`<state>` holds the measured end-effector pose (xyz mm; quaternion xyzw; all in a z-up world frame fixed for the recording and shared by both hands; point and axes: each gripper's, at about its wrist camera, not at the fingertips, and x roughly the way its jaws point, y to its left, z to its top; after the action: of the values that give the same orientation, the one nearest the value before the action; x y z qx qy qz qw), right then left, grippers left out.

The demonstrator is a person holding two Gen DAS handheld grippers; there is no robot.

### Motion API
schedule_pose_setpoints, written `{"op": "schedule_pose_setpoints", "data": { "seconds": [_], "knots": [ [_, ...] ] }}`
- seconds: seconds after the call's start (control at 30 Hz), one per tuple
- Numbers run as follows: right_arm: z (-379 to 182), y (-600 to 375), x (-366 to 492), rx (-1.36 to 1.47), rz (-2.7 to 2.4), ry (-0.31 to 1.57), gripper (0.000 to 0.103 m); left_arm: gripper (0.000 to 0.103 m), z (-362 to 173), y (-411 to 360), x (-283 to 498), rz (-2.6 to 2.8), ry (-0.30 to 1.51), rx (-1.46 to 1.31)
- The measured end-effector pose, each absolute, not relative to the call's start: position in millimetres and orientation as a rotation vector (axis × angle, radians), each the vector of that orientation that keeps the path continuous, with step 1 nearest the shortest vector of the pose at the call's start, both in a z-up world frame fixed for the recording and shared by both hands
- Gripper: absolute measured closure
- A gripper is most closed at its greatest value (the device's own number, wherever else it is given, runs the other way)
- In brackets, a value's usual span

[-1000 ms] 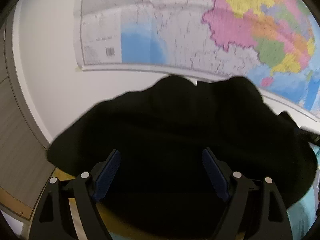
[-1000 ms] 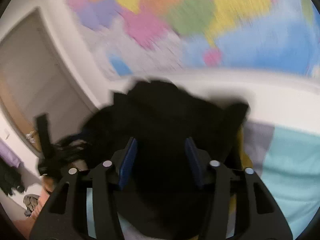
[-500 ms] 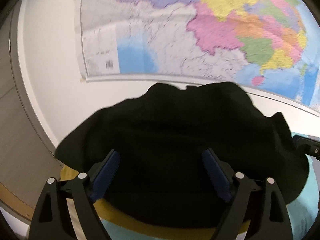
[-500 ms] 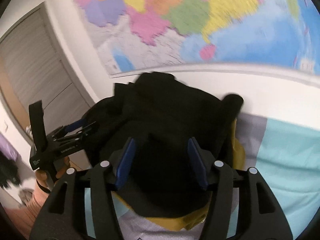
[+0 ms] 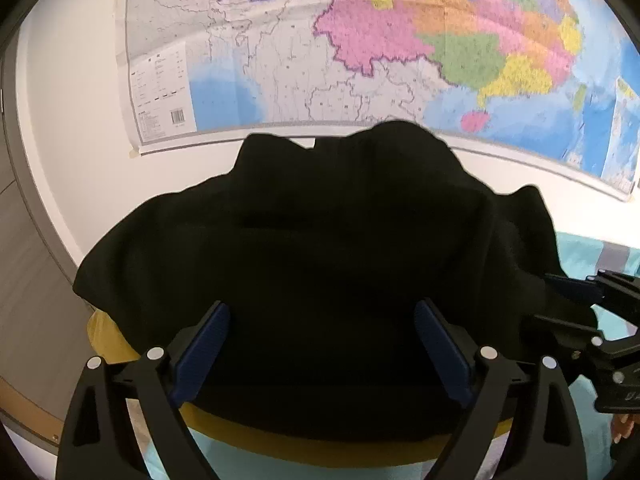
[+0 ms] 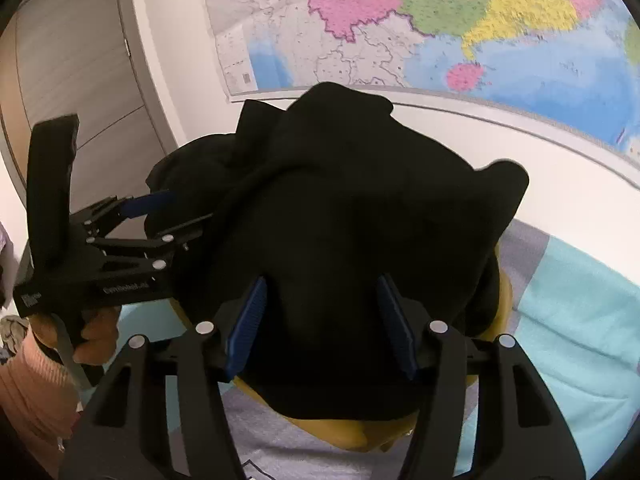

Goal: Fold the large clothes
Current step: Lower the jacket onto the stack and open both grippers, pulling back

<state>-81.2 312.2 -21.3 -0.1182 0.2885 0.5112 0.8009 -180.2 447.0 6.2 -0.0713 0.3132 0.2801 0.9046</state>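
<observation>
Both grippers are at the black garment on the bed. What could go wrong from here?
Both the left gripper and right gripper are open around the bunched black garment, so closing may pinch several layers. A yellow garment lies underneath and could get grabbed too.

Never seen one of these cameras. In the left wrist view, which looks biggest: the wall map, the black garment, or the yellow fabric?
1. Black garment and wall map: similar picture area, unranked, since the garment is much nearer.
2. Yellow fabric: only a strip shows.
</observation>
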Motion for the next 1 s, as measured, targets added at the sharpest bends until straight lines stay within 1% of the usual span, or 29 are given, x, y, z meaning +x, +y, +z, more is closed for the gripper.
{"op": "schedule_pose_setpoints", "data": {
  "seconds": [0.1, 0.23, 0.33, 0.43, 0.47, 0.53, 0.6, 0.7, 0.87, 1.0],
  "knots": [
    [-17, 308, -86, -0.248, 1.095, 0.597, 0.042, 0.013, 7, 442, -183, 0.602, 0.639, -0.132],
    [-12, 300, -92, -0.229, 1.104, 0.582, 0.039, 0.013, 13, 437, -191, 0.617, 0.621, -0.145],
    [-11, 296, -100, -0.233, 1.105, 0.567, 0.037, 0.008, 16, 430, -197, 0.633, 0.603, -0.138],
    [-8, 290, -110, -0.238, 1.102, 0.54, 0.034, 0.007, 20, 418, -202, 0.653, 0.593, -0.124],
    [-7, 287, -113, -0.234, 1.106, 0.539, 0.029, 0.007, 21, 412, -205, 0.667, 0.587, -0.118],
    [-6, 280, -121, -0.225, 1.11, 0.522, 0.024, 0.007, 22, 403, -211, 0.69, 0.576, -0.118],
    [-8, 273, -132, -0.24, 1.097, 0.501, 0.014, 0.007, 21, 392, -219, 0.693, 0.57, -0.146],
    [-12, 260, -145, -0.233, 1.073, 0.477, 0.005, 0.007, 15, 378, -233, 0.717, 0.572, -0.181],
    [-16, 245, -162, -0.241, 1.047, 0.444, 0.005, 0.007, 3, 364, -257, 0.741, 0.592, -0.243],
    [-19, 234, -169, -0.229, 1.047, 0.456, 0.005, 0.007, 3, 357, -269, 0.734, 0.593, -0.29]
  ]
}}
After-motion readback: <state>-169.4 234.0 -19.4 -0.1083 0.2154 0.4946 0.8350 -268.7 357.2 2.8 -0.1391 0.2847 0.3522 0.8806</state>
